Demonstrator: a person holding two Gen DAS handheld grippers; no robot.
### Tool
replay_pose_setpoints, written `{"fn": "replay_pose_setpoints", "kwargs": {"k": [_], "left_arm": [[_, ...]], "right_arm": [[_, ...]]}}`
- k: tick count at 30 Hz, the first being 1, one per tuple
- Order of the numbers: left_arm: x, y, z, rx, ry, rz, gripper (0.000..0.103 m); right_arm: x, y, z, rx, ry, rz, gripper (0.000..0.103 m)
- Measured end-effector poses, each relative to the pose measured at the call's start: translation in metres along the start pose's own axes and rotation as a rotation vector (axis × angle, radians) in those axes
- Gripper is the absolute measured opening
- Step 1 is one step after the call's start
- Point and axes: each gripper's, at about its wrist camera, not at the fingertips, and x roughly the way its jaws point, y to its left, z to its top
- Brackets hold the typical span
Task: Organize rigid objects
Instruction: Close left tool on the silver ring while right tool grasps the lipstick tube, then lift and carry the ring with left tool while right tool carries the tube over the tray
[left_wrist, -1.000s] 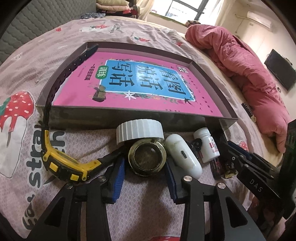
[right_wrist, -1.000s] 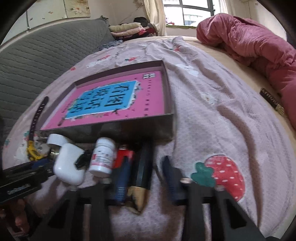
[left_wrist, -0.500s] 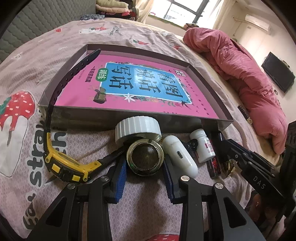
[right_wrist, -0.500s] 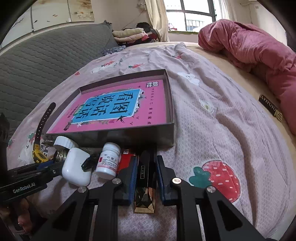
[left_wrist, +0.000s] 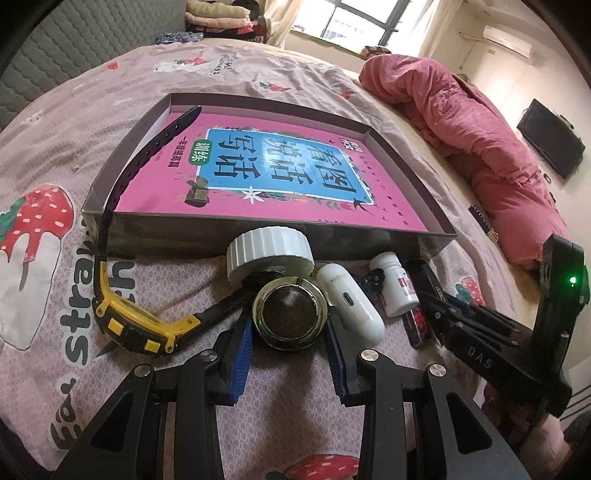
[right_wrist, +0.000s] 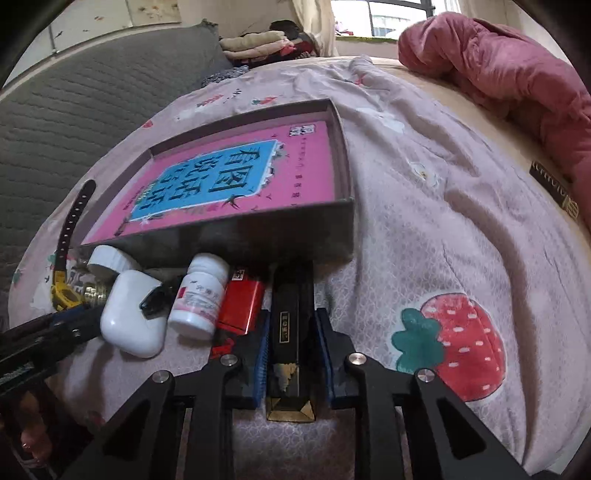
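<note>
Left gripper (left_wrist: 290, 349): jaws closed against both sides of the brass jar (left_wrist: 290, 315), which lies on the bed (left_wrist: 55, 110). Right gripper (right_wrist: 290, 350): jaws clamped on the black bar (right_wrist: 290, 332), its far end touching the box (right_wrist: 258, 236) wall. Between them lie the white case (right_wrist: 133, 317), pill bottle (right_wrist: 201, 295) and red box (right_wrist: 242, 301). The watch (left_wrist: 136, 325) strap rests over the box rim. Inside the box lies a pink book (left_wrist: 273, 177)

Home bedroom, bed (right_wrist: 424, 229), pink duvet (left_wrist: 480, 122), window (left_wrist: 369, 22)
</note>
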Motion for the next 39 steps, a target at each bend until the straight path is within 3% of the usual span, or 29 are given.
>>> {"fn": "replay_pose_setpoints", "kwargs": {"k": [4,13,39], "left_arm": [[-0.005,-0.001,-0.002,0.005,-0.003,-0.003,0.037],[-0.022,-0.005,-0.002,0.023,-0.028,-0.012,0.037],[-0.065,0.002,0.02,0.016,-0.144,0.007,0.037]], "right_arm": [[-0.004,-0.005,0.001,0.025,-0.011,0.019,0.022],[-0.038,-0.004,0.004,0.027,-0.126,0.034,0.022],[-0.069,0.021,0.015,-0.061,-0.274,0.017,0.022]]}}
